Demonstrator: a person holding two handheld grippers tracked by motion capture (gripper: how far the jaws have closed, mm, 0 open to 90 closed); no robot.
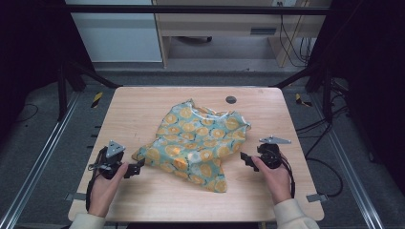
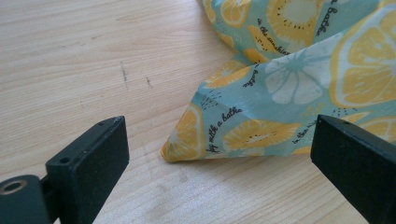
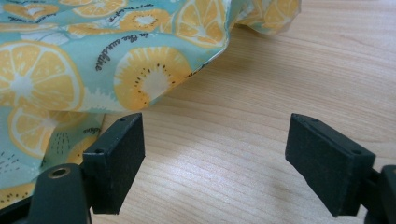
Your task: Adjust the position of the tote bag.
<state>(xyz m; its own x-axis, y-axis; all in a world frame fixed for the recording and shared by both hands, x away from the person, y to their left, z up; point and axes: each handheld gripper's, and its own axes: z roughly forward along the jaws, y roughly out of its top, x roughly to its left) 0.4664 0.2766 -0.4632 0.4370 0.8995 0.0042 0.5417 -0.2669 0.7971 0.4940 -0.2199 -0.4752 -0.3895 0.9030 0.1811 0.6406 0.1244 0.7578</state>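
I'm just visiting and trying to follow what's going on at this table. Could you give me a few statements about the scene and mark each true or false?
1. The patterned cloth lies crumpled on the wooden table. True.
2. The left gripper is clamped on the cloth. False: its jaws stand open, with a cloth corner ahead of them.
3. The right gripper is open. True.
4. The cloth shows a strawberry print. False: it shows yellow citrus slices on light blue.

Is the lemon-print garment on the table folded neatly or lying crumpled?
Crumpled. The lemon-print garment lies loosely bunched on the table, with uneven edges, wrinkles and raised folds; no neat fold lines are visible.
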